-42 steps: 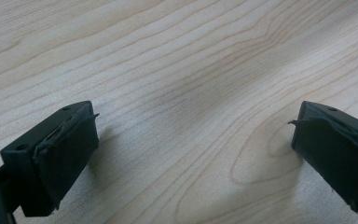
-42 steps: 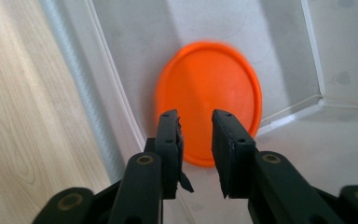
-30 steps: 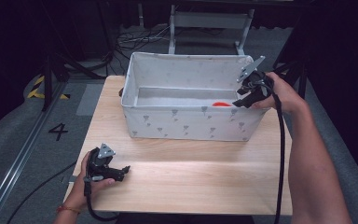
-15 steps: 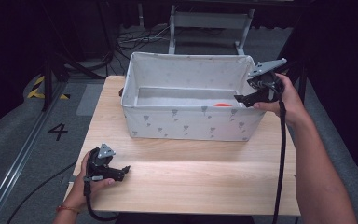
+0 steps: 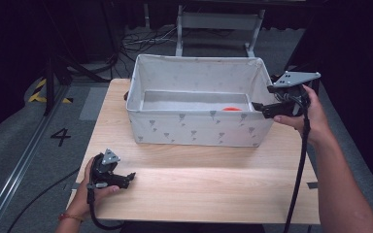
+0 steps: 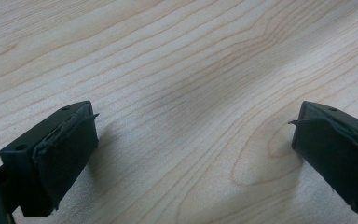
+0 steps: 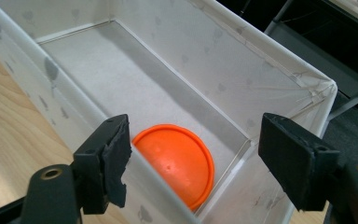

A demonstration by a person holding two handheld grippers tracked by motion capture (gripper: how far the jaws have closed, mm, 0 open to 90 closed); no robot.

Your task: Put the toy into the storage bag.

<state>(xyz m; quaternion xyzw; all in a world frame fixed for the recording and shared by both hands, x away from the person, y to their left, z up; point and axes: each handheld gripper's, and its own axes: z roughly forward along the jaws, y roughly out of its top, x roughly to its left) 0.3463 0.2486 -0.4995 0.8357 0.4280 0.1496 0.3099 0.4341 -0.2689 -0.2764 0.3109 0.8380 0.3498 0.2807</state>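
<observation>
A white fabric bin (image 5: pixel 194 128) stands at the back of the wooden table (image 5: pixel 199 189). An orange disc (image 5: pixel 231 109) lies flat on its floor at the right end. My right gripper (image 5: pixel 261 108) hovers just outside the bin's right wall and points in over the rim. Its jaws have just been opening and stand open with nothing gripped. In the right gripper view the gripper (image 7: pixel 196 154) frames the orange disc (image 7: pixel 177 161) lying below inside the bin (image 7: pixel 214 60). My left gripper (image 5: pixel 128 178) rests on the table's front left, open (image 6: pixel 193 140) over bare wood.
Dark floor with cables and a metal frame (image 5: pixel 218 19) lies behind the table. A rail (image 5: pixel 19 160) runs along the left side. Bare wood spreads in front of the bin.
My right gripper has drawn back to the right from above the bin's right corner and levelled out, jaws wider. The orange disc stays in the bin. The left gripper has not moved.
</observation>
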